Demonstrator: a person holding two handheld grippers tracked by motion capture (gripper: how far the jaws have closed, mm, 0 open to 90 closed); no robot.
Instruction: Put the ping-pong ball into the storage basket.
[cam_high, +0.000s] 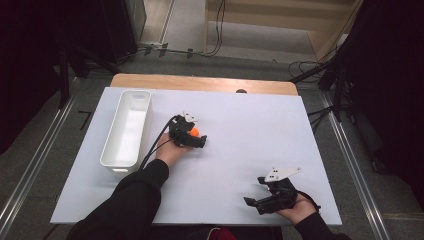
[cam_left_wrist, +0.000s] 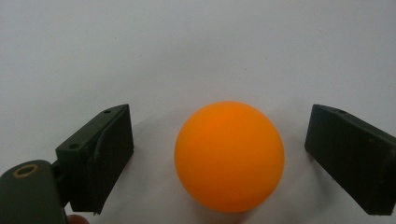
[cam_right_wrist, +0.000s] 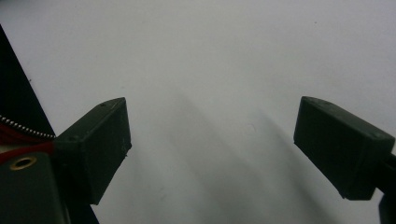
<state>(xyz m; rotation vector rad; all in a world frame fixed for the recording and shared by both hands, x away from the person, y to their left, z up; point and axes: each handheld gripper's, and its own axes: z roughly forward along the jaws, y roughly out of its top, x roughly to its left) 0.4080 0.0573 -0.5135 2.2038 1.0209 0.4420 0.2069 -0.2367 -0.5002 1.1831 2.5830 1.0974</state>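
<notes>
- Surface (cam_high: 240, 165): white sheet over a wooden top, bare apart from the kit below. Gives the ball a flat, plain backdrop with nothing to snag on.
- White bin (cam_high: 126, 128): long, open-topped, lying along the left side, just left of the left hand. Nothing visible inside it. Likely the drop target, parked within short reach of the pick point.
- Right gripper (cam_high: 256, 201): near right corner, resting low at the surface edge, well apart from the ball. Jaws stand wide apart, nothing between them in the right gripper view. Reads as parked out of the way so the left has free room.
- Left gripper (cam_high: 200, 141): mid-surface, pointing right, low to the sheet. Jaws straddle the ball, a gap showing on both sides in the left gripper view, so no clamp yet. Ball sits roughly centred between them, set up for an even squeeze.
- Orange ball (cam_left_wrist: 229, 156): on the surface, between the left jaws, touching neither. Round and smooth, so I'd expect it to roll if one jaw lands first.
</notes>
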